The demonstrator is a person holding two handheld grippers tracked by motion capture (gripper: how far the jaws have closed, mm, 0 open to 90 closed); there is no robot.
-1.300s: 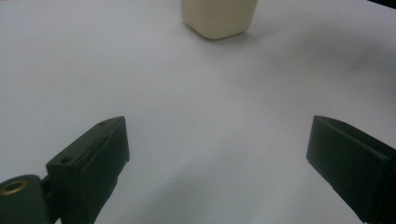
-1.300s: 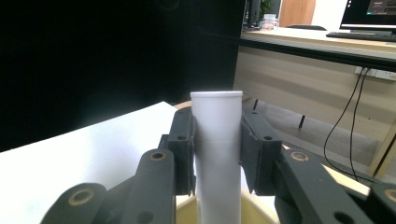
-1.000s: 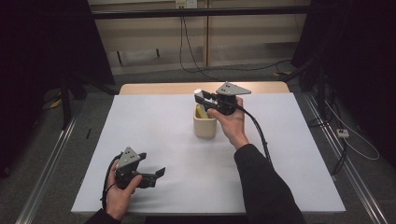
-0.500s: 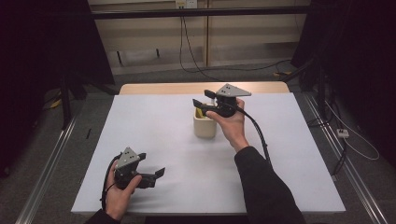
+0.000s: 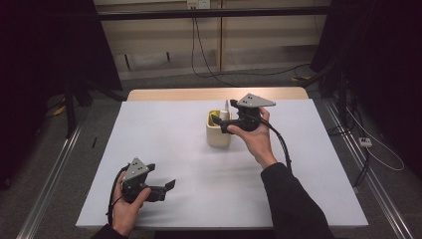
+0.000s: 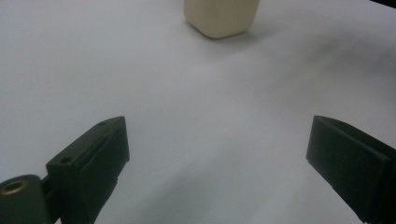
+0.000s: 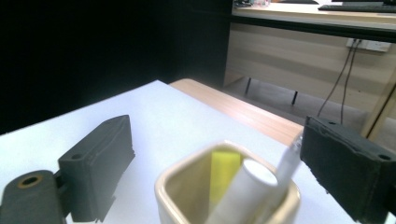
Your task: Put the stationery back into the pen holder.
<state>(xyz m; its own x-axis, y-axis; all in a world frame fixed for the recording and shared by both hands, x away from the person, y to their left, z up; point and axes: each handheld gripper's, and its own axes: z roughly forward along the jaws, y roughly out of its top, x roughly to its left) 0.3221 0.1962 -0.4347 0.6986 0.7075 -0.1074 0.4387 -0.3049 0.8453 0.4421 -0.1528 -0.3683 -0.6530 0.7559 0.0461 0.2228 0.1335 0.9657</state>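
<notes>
The cream cup [image 5: 218,133] stands upright on the white worktop [image 5: 164,144], slightly beyond its middle and toward the person's right. Inside it are a yellow item [image 5: 215,118] and a white cylinder [image 5: 225,110] that leans and sticks up above the rim. In the right gripper view a pale, thin stick [image 7: 288,161] also leans against the cup's far rim, blurred.

The right gripper [image 5: 225,125] hovers at the cup's right side, over the rim, its jaws pointing across the cup toward the person's left. Its jaws have just been opening and now stand wide apart. In the right gripper view the cup [image 7: 224,196] sits low between the two black jaws, with the white cylinder [image 7: 243,186] rising in the gap. No pad presses on it. The thin stick passes just beside the jaw on the right of that view; contact cannot be told. The right gripper holds nothing.

The left gripper [image 5: 168,186] rests low at the near left of the worktop, well apart from the cup. Its jaws are spread wide with only bare worktop between them. In the left gripper view the cup [image 6: 222,17] stands far ahead, at the top edge.
</notes>
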